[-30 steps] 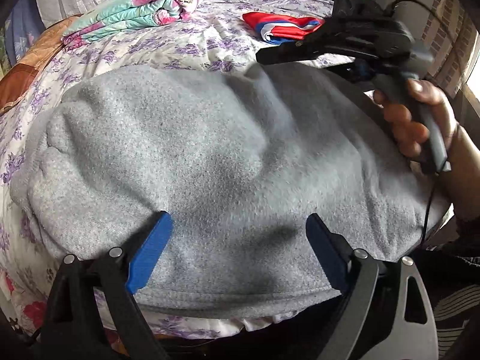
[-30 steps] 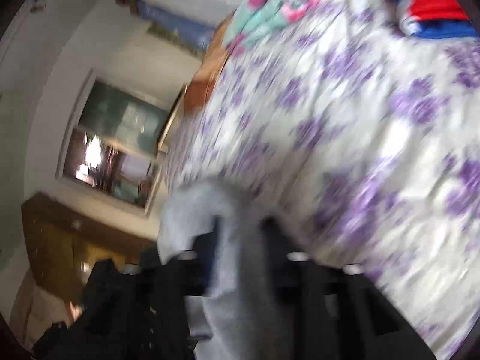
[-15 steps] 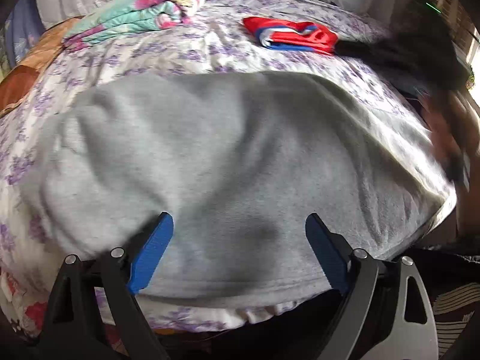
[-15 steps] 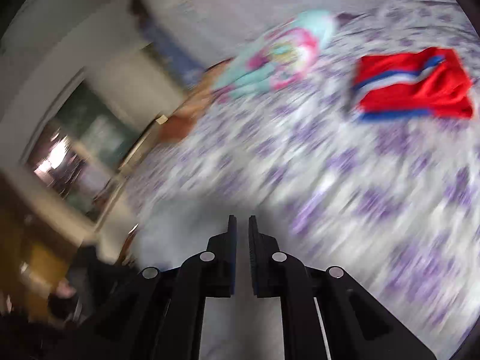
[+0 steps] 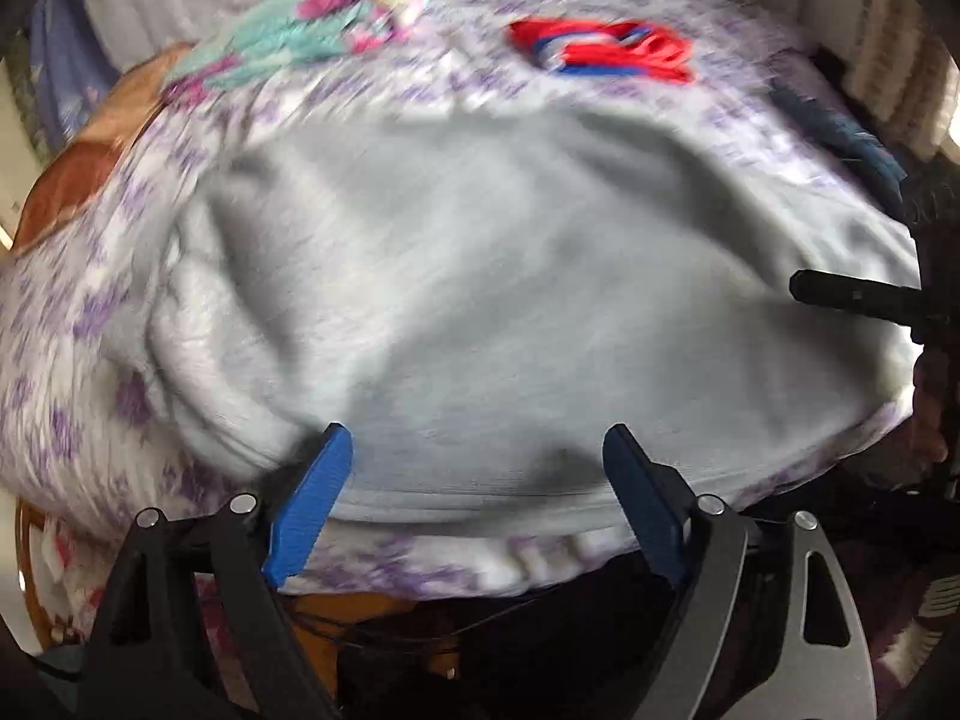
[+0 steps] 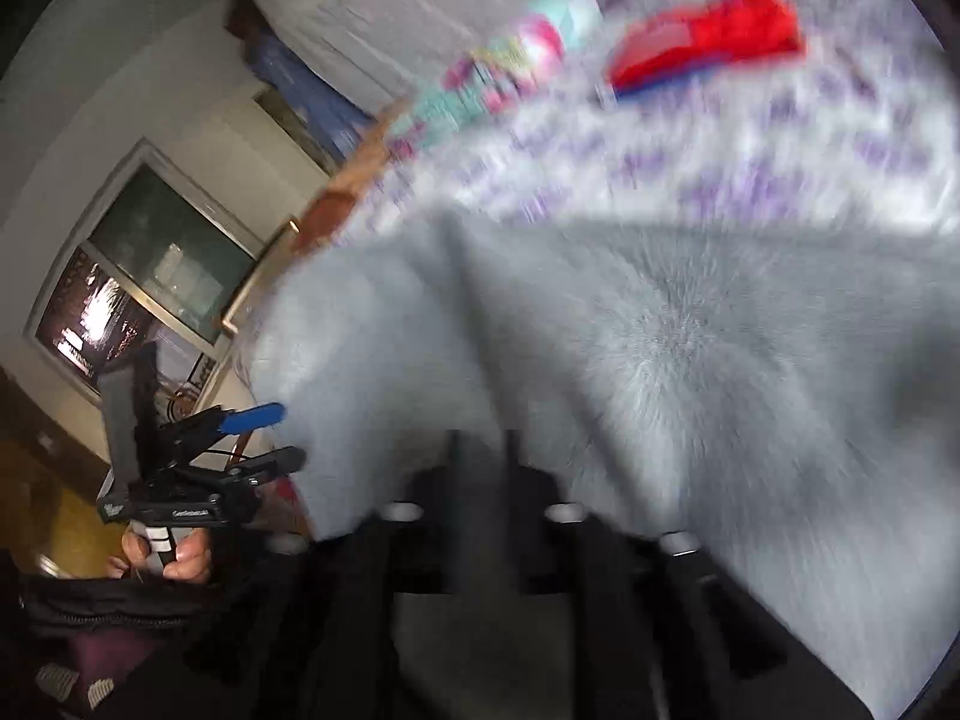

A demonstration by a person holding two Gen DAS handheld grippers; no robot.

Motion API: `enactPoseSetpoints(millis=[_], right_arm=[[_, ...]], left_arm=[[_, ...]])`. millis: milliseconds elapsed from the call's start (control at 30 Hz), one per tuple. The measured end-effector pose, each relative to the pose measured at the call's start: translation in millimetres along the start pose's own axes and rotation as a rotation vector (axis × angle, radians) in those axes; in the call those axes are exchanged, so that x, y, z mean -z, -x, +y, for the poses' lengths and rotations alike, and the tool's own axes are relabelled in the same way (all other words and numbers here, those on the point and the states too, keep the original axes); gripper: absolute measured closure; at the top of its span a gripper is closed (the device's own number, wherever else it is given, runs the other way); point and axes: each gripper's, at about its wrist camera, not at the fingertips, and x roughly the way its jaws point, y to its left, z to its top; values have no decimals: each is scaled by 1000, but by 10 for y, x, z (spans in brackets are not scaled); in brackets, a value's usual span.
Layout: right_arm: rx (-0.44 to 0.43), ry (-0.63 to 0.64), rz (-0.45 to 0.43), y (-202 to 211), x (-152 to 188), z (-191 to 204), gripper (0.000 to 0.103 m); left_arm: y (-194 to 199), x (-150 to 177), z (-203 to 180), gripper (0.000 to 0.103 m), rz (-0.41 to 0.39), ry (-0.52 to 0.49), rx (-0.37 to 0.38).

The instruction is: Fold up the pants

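The grey fleece pants (image 5: 480, 300) lie folded in a wide pile on the floral bedsheet (image 5: 72, 312). My left gripper (image 5: 480, 480) is open, its blue pads wide apart over the pants' near edge, holding nothing. My right gripper (image 6: 483, 450) sits low over the pants (image 6: 660, 360) at their right side, its dark fingers close together and blurred; whether cloth is between them is unclear. Its fingers (image 5: 840, 297) also show at the right edge of the left wrist view. The left gripper (image 6: 252, 438) appears at the left of the right wrist view.
A folded red, white and blue garment (image 5: 600, 51) and a folded teal floral blanket (image 5: 300, 36) lie at the far side of the bed. A dark blue item (image 5: 840, 132) lies at the right edge. A window (image 6: 150, 276) is on the wall.
The right gripper swung from above the pants' far side down to their right side. The left gripper stayed open and pulled back slightly; the view is motion-blurred.
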Motion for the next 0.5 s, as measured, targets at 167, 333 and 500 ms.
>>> enactPoseSetpoints(millis=[167, 333, 500], right_arm=[[173, -74, -91, 437, 274, -325, 59], [83, -249, -276, 1060, 592, -660, 81], [379, -306, -618, 2210, 1095, -643, 43]], left_arm=[[50, -148, -458, 7, -85, -115, 37], [-535, -139, -556, 7, 68, -94, 13], [-191, -220, -642, 7, -28, -106, 61]])
